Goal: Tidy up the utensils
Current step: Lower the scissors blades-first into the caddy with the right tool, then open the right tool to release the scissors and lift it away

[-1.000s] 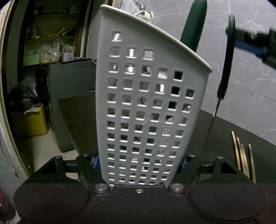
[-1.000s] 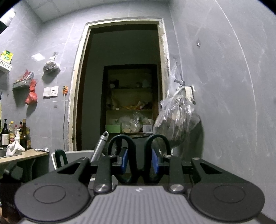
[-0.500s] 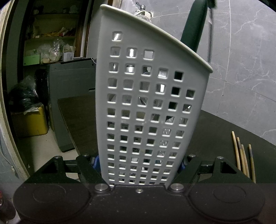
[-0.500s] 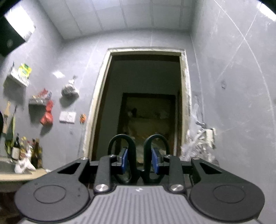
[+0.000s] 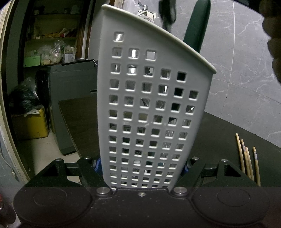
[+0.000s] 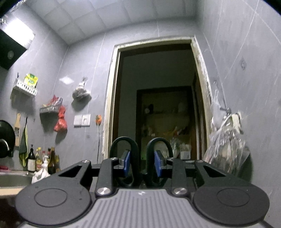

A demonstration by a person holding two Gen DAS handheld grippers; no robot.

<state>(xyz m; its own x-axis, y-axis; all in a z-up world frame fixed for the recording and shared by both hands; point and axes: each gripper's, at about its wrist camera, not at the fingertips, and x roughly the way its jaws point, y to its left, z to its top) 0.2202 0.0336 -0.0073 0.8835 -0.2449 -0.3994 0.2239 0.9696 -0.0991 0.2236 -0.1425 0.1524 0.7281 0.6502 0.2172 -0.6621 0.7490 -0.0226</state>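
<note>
A tall white perforated utensil holder fills the left wrist view, and my left gripper is shut on its base. A dark green handle sticks out of its top, and metal utensils glint through the holes. Over the rim hangs a blurred black shape, which looks like part of the scissors. In the right wrist view my right gripper is shut on the two black handle loops of the scissors, blue pads pressing from both sides. The blades are hidden below the gripper.
Several wooden chopsticks lie on the dark table to the holder's right. A hand shows at the top right. A doorway with shelves is ahead, a plastic bag hangs on the right wall, and bottles stand at left.
The scissors went from hanging right of the holder up and leftward to above its rim. The right wrist view tilted upward, showing more ceiling. The left gripper and holder stayed still.
</note>
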